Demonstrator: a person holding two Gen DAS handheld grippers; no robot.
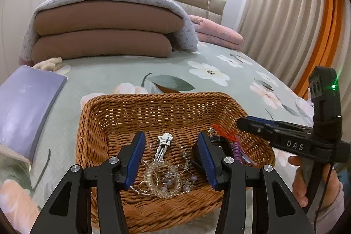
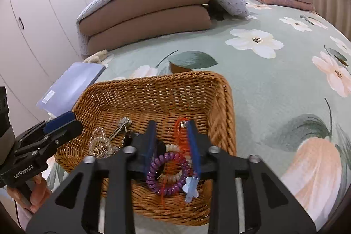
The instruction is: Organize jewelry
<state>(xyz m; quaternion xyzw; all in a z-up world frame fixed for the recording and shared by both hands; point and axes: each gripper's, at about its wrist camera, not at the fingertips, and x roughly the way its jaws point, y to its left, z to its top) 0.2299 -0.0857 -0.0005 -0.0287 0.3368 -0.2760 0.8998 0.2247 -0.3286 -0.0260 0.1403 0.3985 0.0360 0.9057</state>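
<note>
Jewelry sits piled in the wicker basket (image 1: 153, 106) on the flowered bedspread (image 1: 219, 63). Both grippers hang over the basket with jaws parted and nothing pinched.

Left gripper (image 1: 171, 155): blue ribbed pads stand apart on either side of the star hair clip (image 1: 165, 140) and the clear bead bracelet (image 1: 158, 181), touching neither.

Right gripper (image 2: 172, 146): open, straddling the purple coil hair tie (image 2: 166, 174). The orange string (image 2: 182, 139) and pale blue flower clip (image 2: 190, 186) lie just beside its right pad; contact is hard to judge.

Step, as a guess: items look dropped into the basket, or a pick from it is about to start; cannot tell which.

Next move would need one piece singled out of the tangle, since thin wire loops and bead strands overlap and would likely drag neighbours along.

Materials:
- basket: tight brown weave, rounded rectangle, sloped walls
- beads: clear, faceted, some lilac
- star clip: flat silver metal
- coil tie: springy plastic
- white coil tie (image 2: 175, 149): behind the purple one, partly hidden

A lilac book (image 1: 26, 106) lies left of the basket.
</note>
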